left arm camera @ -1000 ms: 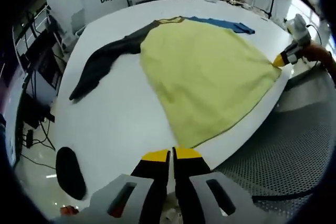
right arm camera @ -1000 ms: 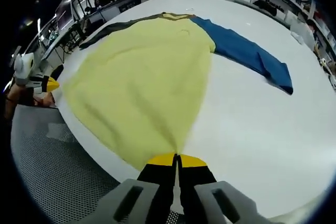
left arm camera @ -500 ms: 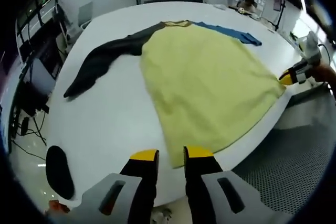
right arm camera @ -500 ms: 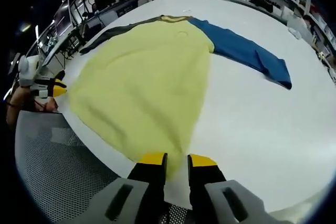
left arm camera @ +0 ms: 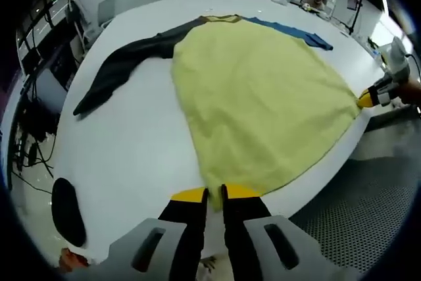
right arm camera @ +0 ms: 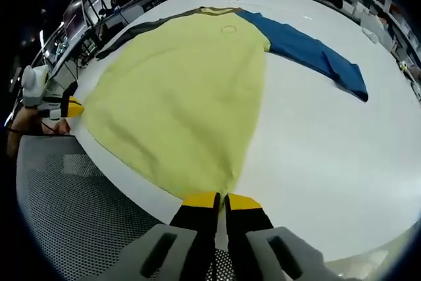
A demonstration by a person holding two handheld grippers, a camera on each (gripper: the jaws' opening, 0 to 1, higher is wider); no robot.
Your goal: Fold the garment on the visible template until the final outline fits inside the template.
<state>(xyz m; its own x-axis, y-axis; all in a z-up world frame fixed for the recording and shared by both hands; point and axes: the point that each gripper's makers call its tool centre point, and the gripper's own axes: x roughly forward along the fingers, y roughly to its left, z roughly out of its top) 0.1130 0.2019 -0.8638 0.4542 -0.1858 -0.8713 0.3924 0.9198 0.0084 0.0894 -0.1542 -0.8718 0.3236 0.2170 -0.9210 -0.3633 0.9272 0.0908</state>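
**Both hem corners pinched at the table's near edge**

We had the yellow long-sleeved garment with one dark grey sleeve and one blue sleeve (left arm camera: 256,97) lying flat and fully spread on the big white round-edged table (left arm camera: 131,156), collar at the far side and hem running along the near edge. That layout put the two bottom corners within our reach, which is why each tool sat where it did.

Our left gripper (left arm camera: 212,193) had its yellow-tipped jaws drawn together with barely a gap, nipping one hem corner of the yellow cloth. Our right gripper (right arm camera: 221,199) was closed to the same degree on the opposite hem corner. We judged this a paired hold meant for carrying the hem up toward the collar as a first fold.

The dark grey sleeve (left arm camera: 122,70) stretched out to one side and the blue sleeve (right arm camera: 309,54) to the other, both still unfolded. We could not make out any template outline on the table.

No containers were on the table. A dark oval object (left arm camera: 64,210) lay near its edge, well apart from the garment.
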